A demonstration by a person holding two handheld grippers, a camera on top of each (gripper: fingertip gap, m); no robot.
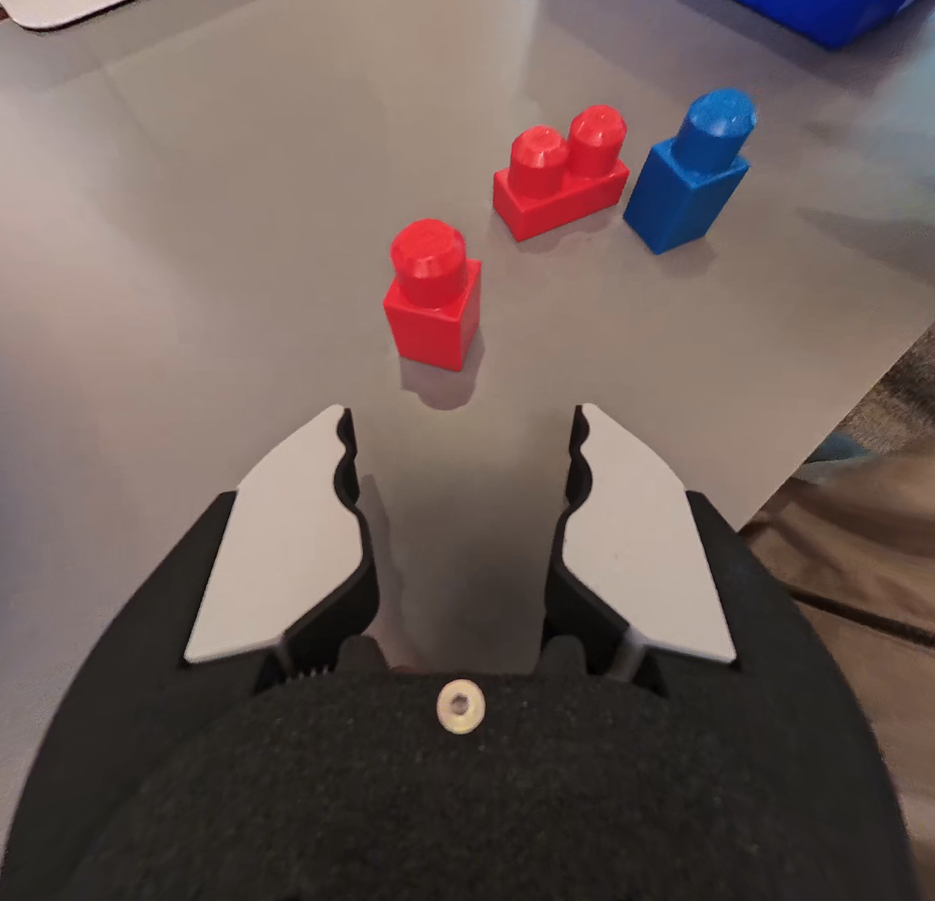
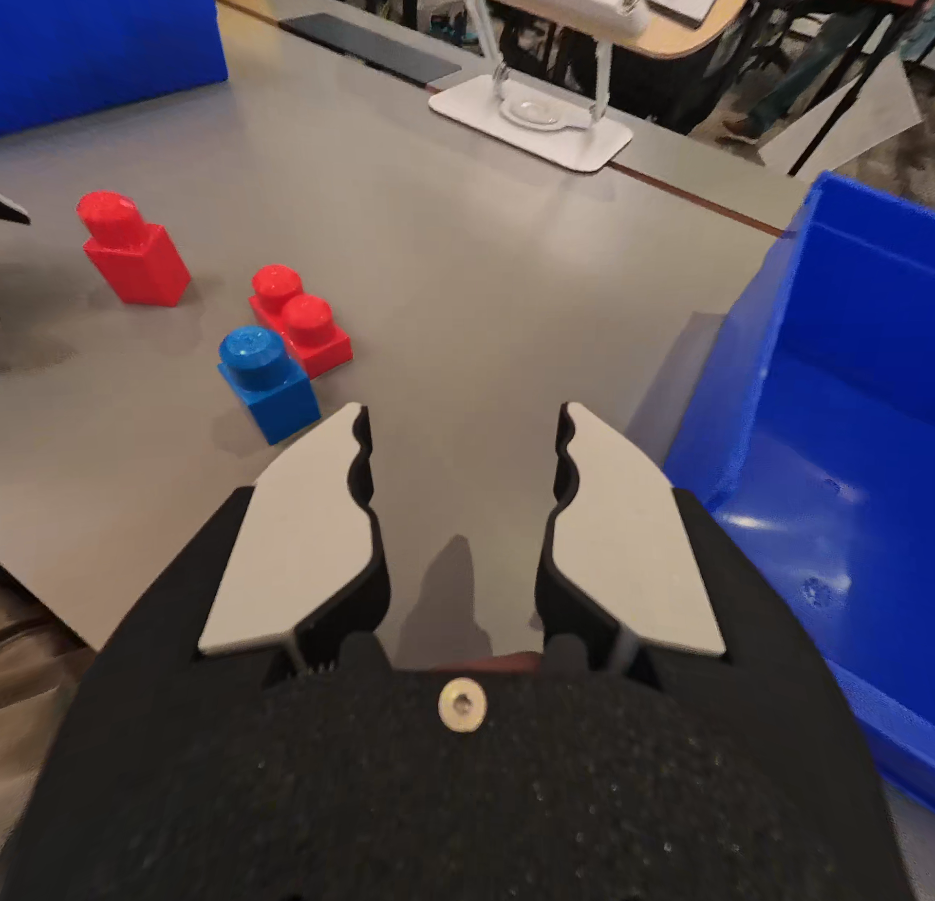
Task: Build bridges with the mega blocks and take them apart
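Three blocks stand apart on the grey table (image 1: 202, 219). A red one-stud block (image 1: 432, 305) is nearest my left gripper (image 1: 463, 414), which is open and empty just short of it. A low red two-stud block (image 1: 561, 184) and a tall blue one-stud block (image 1: 688, 179) stand farther right. In the right wrist view the blue block (image 2: 268, 386) is just left of my right gripper (image 2: 463, 411), which is open and empty. The two-stud block (image 2: 301, 320) sits behind it and the red one-stud block (image 2: 134, 254) is at the far left.
A blue bin (image 2: 835, 472) stands close on the right of the right gripper. Another blue bin (image 2: 101, 42) is at the back left. A white stand base (image 2: 531, 118) and a dark flat slab (image 2: 369, 47) lie at the far edge. The table edge (image 1: 835, 421) runs at the right. My right tips are about 20 centimetres from the red one-stud block (image 1: 432, 305), my left tips only 4 centimetres.
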